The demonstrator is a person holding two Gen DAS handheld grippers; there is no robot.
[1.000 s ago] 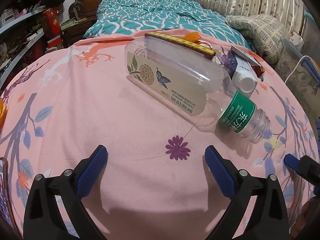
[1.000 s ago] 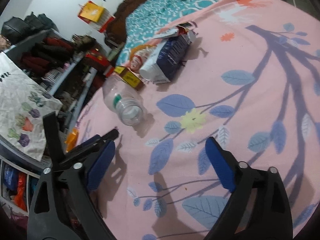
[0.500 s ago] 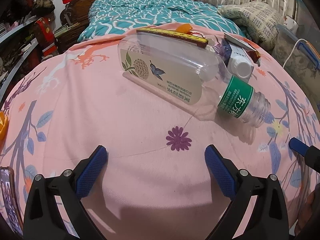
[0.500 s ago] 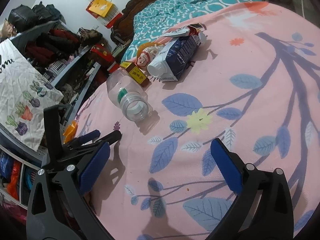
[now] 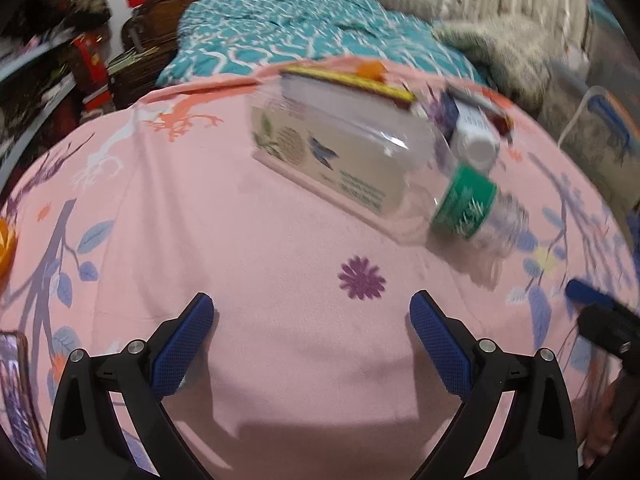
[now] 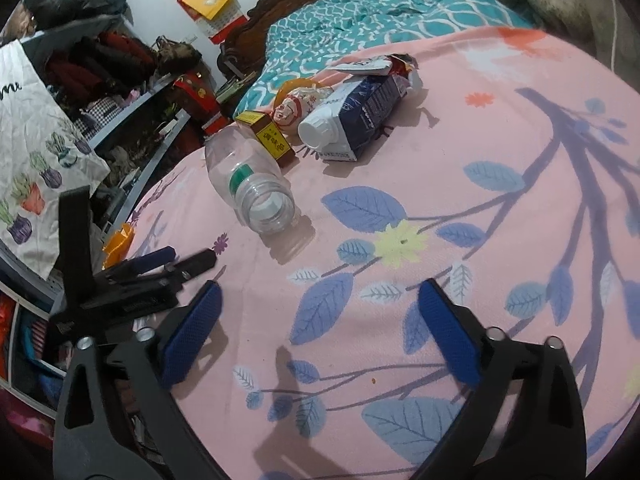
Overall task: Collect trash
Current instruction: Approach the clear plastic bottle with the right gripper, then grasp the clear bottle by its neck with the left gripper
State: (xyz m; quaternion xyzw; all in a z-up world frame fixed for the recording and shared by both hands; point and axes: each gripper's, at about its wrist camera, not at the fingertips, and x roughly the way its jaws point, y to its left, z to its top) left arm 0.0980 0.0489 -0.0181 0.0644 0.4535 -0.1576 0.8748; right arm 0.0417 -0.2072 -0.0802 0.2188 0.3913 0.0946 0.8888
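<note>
An empty clear plastic bottle (image 5: 360, 168) with a green neck band lies on its side on the pink floral cloth (image 5: 224, 240), mouth to the right; it also shows in the right wrist view (image 6: 248, 184). Behind it lie a brown-and-yellow box (image 6: 268, 140), a blue-and-white carton (image 6: 352, 120) with a white cap, and crumpled wrappers (image 6: 304, 104). My left gripper (image 5: 312, 344) is open and empty, short of the bottle. My right gripper (image 6: 320, 328) is open and empty, nearer than the bottle's mouth.
A bed with a teal patterned cover (image 5: 304, 36) stands beyond the cloth. Cluttered shelves (image 6: 100, 72) stand at the left. An orange object (image 6: 118, 240) lies at the cloth's left edge. A phone-like item (image 5: 16, 384) lies at the lower left.
Both grippers have shifted slightly; the bottle sits a little lower and nearer in the right wrist view. The left view is now motion-blurred. Both stay open.
</note>
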